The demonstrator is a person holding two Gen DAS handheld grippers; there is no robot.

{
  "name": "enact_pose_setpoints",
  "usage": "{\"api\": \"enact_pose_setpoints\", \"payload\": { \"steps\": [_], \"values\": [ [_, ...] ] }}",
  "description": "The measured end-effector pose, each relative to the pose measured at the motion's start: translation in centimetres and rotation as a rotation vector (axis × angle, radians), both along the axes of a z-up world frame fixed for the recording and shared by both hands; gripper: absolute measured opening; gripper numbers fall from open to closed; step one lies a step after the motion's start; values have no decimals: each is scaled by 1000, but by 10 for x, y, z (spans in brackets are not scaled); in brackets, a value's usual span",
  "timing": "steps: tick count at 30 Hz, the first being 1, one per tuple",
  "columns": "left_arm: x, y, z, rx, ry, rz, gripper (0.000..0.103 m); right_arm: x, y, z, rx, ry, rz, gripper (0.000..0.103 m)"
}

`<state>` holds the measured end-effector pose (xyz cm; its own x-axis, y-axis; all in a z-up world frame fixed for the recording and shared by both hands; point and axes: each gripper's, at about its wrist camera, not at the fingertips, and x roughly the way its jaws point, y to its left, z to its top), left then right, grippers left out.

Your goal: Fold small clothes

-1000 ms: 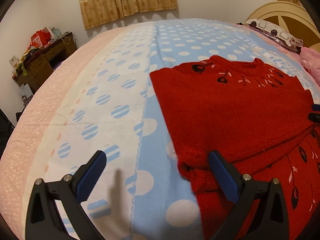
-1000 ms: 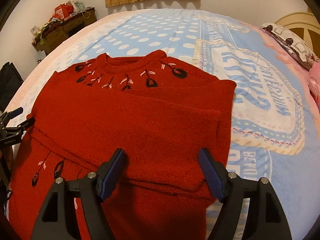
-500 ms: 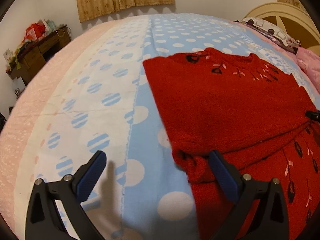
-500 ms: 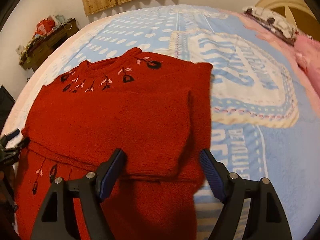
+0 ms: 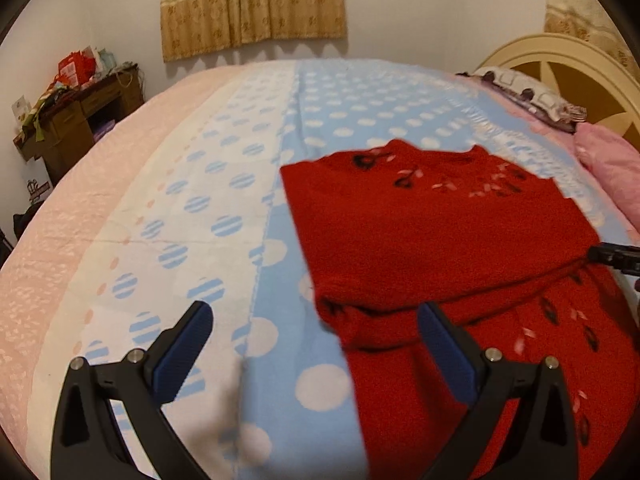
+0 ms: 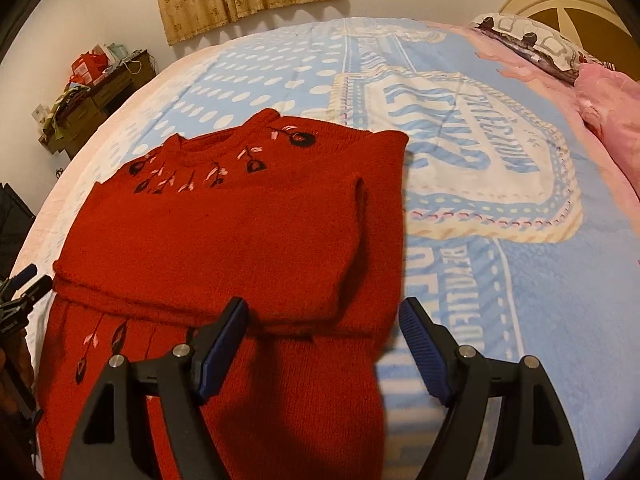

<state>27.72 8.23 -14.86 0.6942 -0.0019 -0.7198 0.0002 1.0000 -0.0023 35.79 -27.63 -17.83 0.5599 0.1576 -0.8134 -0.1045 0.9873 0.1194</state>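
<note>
A: Sweater first, from the left wrist view: red knit, flat on the bed, over the blue dotted part of the blanket. Its sleeves are folded in across the chest, and dark and pink embroidery runs along the neckline.

B: And the left claw?

A: Spread wide, nothing between the blue pads. It hangs above the sweater's left edge: one pad over the white and blue blanket, the other over red knit near the folded sleeve end.

B: Anything else in that view?

A: A cluttered wooden desk by the far wall, curtains, a patterned pillow and a cream headboard. The other claw's tip pokes in at the right edge.

B: Now the right wrist view.

A: Same sweater, neckline away from the camera, lower body toward it. The right side is folded inward, and the edge lies against the big lettered patch on the blanket.

B: The right claw?

A: Also spread, gripping nothing. It is poised above the sweater's right edge, where the folded upper part meets the lower body; one pad over knit, the other over blanket. The left claw shows at the far left, just beside the opposite edge. Pink bedding sits on the right.
</note>
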Motion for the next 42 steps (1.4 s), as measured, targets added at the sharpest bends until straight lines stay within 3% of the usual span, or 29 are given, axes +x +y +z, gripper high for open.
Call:
{"api": "enact_pose_setpoints", "payload": {
  "steps": [13, 28, 42],
  "values": [
    [-75, -8, 46, -49, -138, -84, 103, -68, 10, 30, 54, -72, 42, 78],
    [-161, 12, 57, -51, -211, -77, 103, -146, 32, 35, 37, -91, 120, 78],
    [-209, -11, 28, -50, -116, -157, 103, -214, 40, 35, 41, -114, 144, 78]
  ]
}}
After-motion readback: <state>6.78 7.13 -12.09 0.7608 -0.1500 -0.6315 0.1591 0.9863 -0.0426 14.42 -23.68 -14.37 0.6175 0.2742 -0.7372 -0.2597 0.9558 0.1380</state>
